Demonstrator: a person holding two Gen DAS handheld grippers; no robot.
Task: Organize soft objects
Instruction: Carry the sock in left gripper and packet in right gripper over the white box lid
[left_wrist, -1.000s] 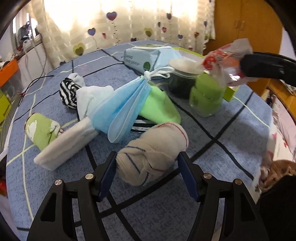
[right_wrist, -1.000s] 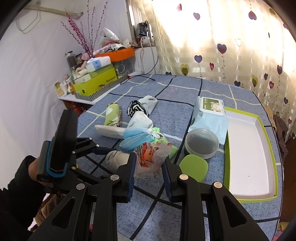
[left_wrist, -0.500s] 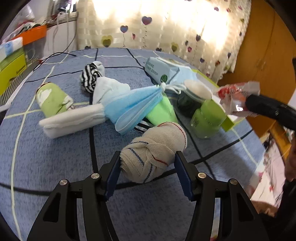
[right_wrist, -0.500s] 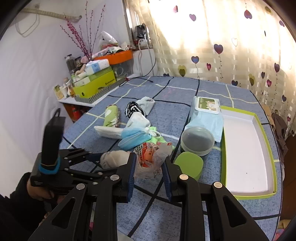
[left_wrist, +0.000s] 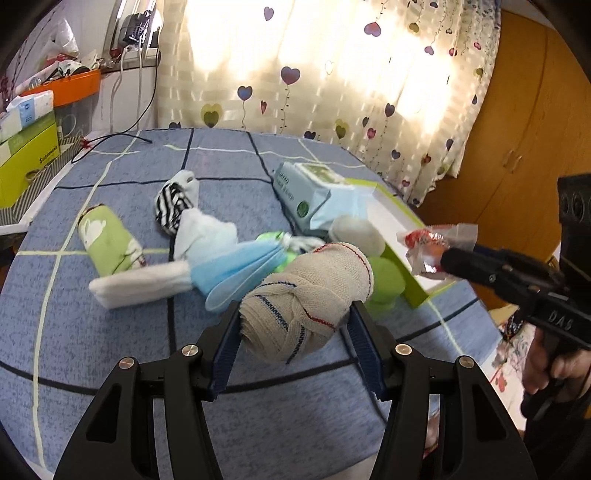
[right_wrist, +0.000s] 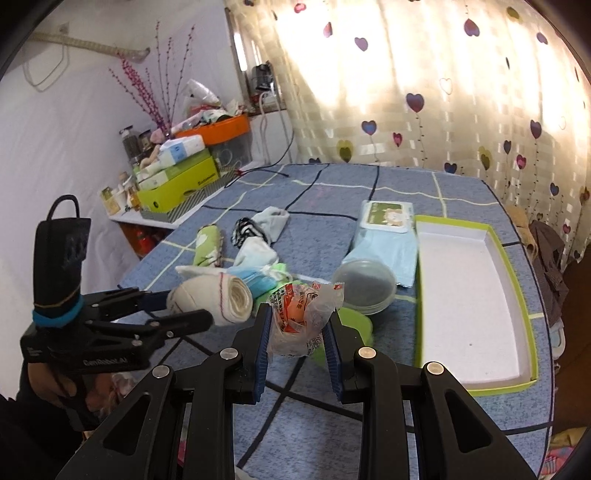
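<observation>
My left gripper (left_wrist: 293, 325) is shut on a rolled beige sock (left_wrist: 306, 295) and holds it above the blue table; the sock also shows in the right wrist view (right_wrist: 218, 299). My right gripper (right_wrist: 299, 325) is shut on a crinkled clear snack wrapper (right_wrist: 303, 314), held above the table; it also shows in the left wrist view (left_wrist: 432, 247). On the table lie a blue face mask (left_wrist: 236, 266), a white sock (left_wrist: 140, 284), a green rolled sock (left_wrist: 107, 240) and a striped sock (left_wrist: 170, 206).
A green-rimmed white tray (right_wrist: 476, 295) lies at the right. A wipes pack (right_wrist: 384, 229), a round lidded container (right_wrist: 365, 284) and a green lid (right_wrist: 358, 325) lie beside it. A side shelf with boxes (right_wrist: 177, 181) stands at the left.
My left gripper has lifted the beige sock off the table and turned toward the tray side. My right gripper has kept the wrapper and barely moved.
</observation>
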